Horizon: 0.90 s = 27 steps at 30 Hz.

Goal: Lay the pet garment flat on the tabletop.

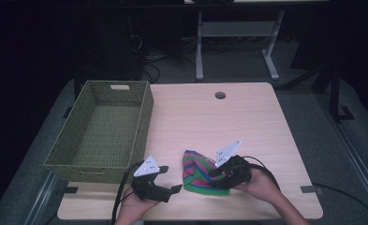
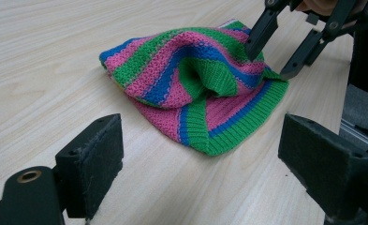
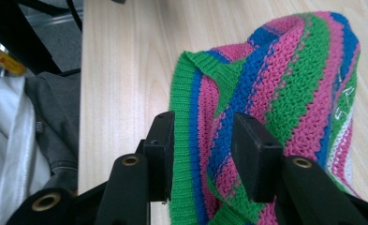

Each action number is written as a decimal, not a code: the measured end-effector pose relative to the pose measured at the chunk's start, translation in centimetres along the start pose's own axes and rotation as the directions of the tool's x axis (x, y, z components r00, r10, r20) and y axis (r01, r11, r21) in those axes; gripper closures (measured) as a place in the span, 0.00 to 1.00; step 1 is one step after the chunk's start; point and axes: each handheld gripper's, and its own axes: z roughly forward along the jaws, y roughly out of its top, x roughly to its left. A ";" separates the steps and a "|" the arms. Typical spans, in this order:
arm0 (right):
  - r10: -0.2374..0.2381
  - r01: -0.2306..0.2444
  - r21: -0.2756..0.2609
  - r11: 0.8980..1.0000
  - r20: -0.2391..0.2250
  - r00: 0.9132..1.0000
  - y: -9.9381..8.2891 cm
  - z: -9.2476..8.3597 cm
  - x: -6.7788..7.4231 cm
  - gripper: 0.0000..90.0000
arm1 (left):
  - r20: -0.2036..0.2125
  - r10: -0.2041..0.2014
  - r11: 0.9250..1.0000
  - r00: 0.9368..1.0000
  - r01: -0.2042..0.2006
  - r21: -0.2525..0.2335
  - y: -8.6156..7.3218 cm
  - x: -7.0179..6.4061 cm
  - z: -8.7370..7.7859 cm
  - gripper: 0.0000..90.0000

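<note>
High view: a striped knit hat (image 1: 199,172) is lying on the wooden table (image 1: 205,117) near its front edge, right of a woven basket (image 1: 102,129). The right gripper (image 1: 213,176) is reaching into the hat's right side; the left gripper (image 1: 171,179) is hovering just beside its left side.

Left gripper view: the left jaws are standing wide apart with nothing between them, the hat (image 2: 195,89) lying ahead.

Right gripper view: the right jaws are straddling the hat's ribbed green brim (image 3: 184,140), part-way closed; I cannot tell whether the pads are pressing it yet. The bite looks shallow, so the brim could slip out on lifting, or one layer could come up alone.
</note>
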 end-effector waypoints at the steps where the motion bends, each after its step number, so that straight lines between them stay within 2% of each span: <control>1: 0.002 -0.002 0.012 1.000 0.004 1.000 0.0 0.2 -0.1 0.66 | 0.000 0.000 1.000 1.000 0.000 0.000 0.0 0.0 0.0 0.16; 4: 0.018 -0.019 0.044 0.999 0.013 1.000 -0.5 1.1 -0.6 0.64 | -0.001 0.002 1.000 1.000 -0.002 0.002 0.0 0.0 0.0 0.16; 9: 0.030 -0.032 0.063 0.997 0.037 0.999 -1.1 1.9 -0.9 0.64 | 0.001 0.001 1.000 1.000 -0.001 -0.001 0.0 0.0 -0.1 0.16; 12: 0.025 -0.028 0.058 0.998 0.051 0.998 -1.3 2.1 -0.9 0.65 | 0.003 0.001 1.000 1.000 -0.001 0.001 0.0 0.0 0.0 0.16; 14: 0.009 -0.014 0.060 0.998 0.084 0.996 -1.3 2.3 -0.6 0.67 | 0.002 0.005 1.000 1.000 -0.005 0.003 0.0 -0.1 0.0 0.16; 17: -0.020 0.013 0.049 0.999 0.133 0.991 -1.6 2.5 -0.2 0.71 | 0.002 0.005 1.000 1.000 -0.005 0.002 0.0 -0.2 0.0 0.16; 18: -0.036 0.029 0.045 0.999 0.165 0.986 -1.8 2.6 0.2 0.75 | 0.003 0.005 1.000 1.000 -0.005 0.002 0.0 -0.1 0.0 0.16; 20: -0.039 0.032 0.045 0.998 0.177 0.983 -1.8 2.6 0.3 0.76 | 0.003 0.003 1.000 1.000 -0.003 0.003 0.0 -0.1 0.0 0.16; 24: -0.076 0.066 0.053 0.996 0.224 0.972 -1.8 2.8 0.8 0.79 | 0.007 0.005 1.000 1.000 -0.005 0.004 0.0 -0.2 0.1 0.16; 26: -0.085 0.074 0.053 0.996 0.232 0.969 -1.9 2.8 0.7 0.82 | 0.008 0.005 1.000 1.000 -0.005 0.005 0.0 -0.2 0.1 0.16; 27: -0.070 0.061 0.048 0.997 0.228 0.971 -1.9 2.8 0.7 0.84 | 0.007 0.005 1.000 1.000 -0.005 0.007 0.0 -0.2 0.1 0.16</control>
